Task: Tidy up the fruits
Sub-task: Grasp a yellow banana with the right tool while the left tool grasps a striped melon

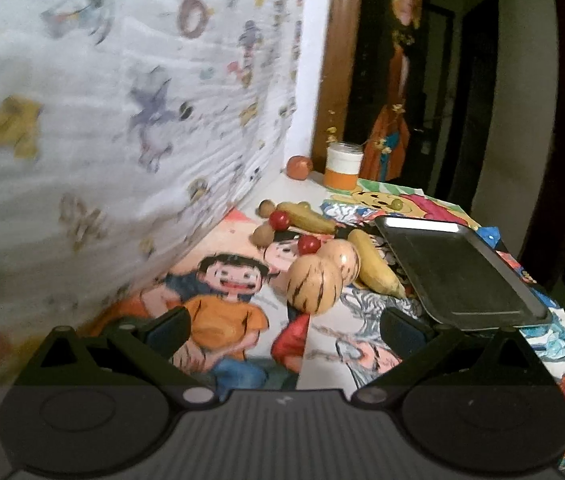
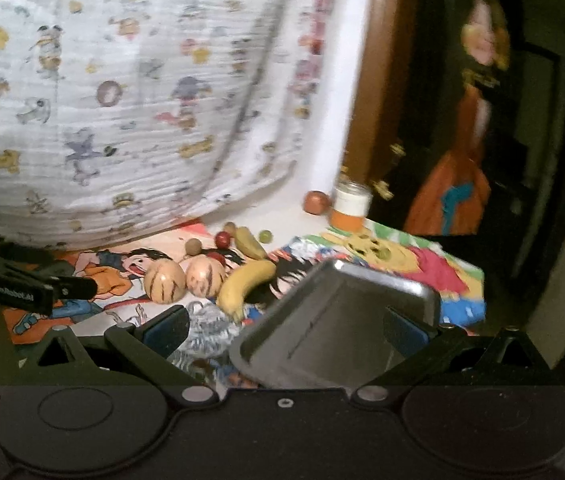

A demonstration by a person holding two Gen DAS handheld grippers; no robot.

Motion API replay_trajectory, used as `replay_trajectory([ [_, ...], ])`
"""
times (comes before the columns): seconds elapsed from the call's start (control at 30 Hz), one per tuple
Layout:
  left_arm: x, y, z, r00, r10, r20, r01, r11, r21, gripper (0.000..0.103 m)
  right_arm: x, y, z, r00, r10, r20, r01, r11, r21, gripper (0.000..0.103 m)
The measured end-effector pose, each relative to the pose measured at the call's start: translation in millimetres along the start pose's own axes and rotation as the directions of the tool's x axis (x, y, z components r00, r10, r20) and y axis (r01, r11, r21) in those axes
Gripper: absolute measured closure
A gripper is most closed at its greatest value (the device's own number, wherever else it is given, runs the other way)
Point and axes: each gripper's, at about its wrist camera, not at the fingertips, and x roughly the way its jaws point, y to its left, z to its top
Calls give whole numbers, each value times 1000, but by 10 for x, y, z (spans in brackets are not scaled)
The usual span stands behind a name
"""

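Note:
Two tan striped melons (image 1: 314,284) (image 2: 164,280) lie beside a yellow banana (image 1: 374,268) (image 2: 242,284) on the cartoon-print table. A second greenish banana (image 1: 310,216) (image 2: 248,242), two red cherries (image 1: 308,244) and small brown fruits (image 1: 262,235) lie farther back. A dark metal tray (image 1: 462,272) (image 2: 342,332) sits at the right. My left gripper (image 1: 286,326) is open and empty, just short of the melons; it shows at the left edge of the right wrist view (image 2: 78,288). My right gripper (image 2: 286,328) is open over the tray's near end, holding nothing.
A white and orange jar (image 1: 343,166) (image 2: 350,204) and a red-orange fruit (image 1: 299,167) (image 2: 316,202) stand at the table's far end. A cartoon-print cloth (image 1: 122,120) hangs along the left side. The table edge drops off at the right, behind the tray.

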Motion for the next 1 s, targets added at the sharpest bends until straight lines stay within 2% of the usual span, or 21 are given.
replay_trajectory([
  [0.1, 100, -18, 80, 1000, -21, -9, 21, 998, 55, 0, 172, -87, 298, 995, 83, -49, -86, 995, -52, 0],
  [0.17, 158, -38, 117, 999, -36, -12, 37, 995, 90, 0, 327, -175, 479, 989, 119, -83, -122, 992, -32, 0],
  [0.33, 332, -83, 167, 998, -65, -22, 68, 986, 153, 0, 928, -475, 848, 958, 210, -195, -171, 965, 199, 0],
  [0.43, 462, -60, 177, 996, -77, -40, 82, 986, 144, 0, 1299, -511, 936, 941, 233, -245, -163, 948, 273, 1],
  [0.5, 552, -43, 195, 995, -82, -49, 88, 988, 129, 0, 1548, -520, 947, 920, 274, -281, -175, 927, 333, 2],
  [0.63, 713, -19, 237, 991, -110, -73, 114, 991, 65, 0, 2046, -448, 896, 870, 362, -334, -184, 868, 461, 10],
  [0.7, 775, -20, 243, 990, -120, -77, 124, 991, 44, 0, 2230, -369, 847, 857, 373, -355, -179, 862, 474, 15],
  [0.8, 876, -58, 240, 990, -113, -85, 117, 992, 42, 0, 2431, -280, 749, 855, 340, -392, -139, 877, 459, 22],
  [0.87, 917, -90, 228, 991, -97, -87, 101, 994, 44, 1, 2554, -254, 680, 852, 313, -419, -102, 885, 454, 34],
  [1.0, 1019, -96, 228, 992, -78, -98, 79, 997, 7, 6, 2737, -272, 573, 846, 313, -432, -68, 866, 495, 45],
])
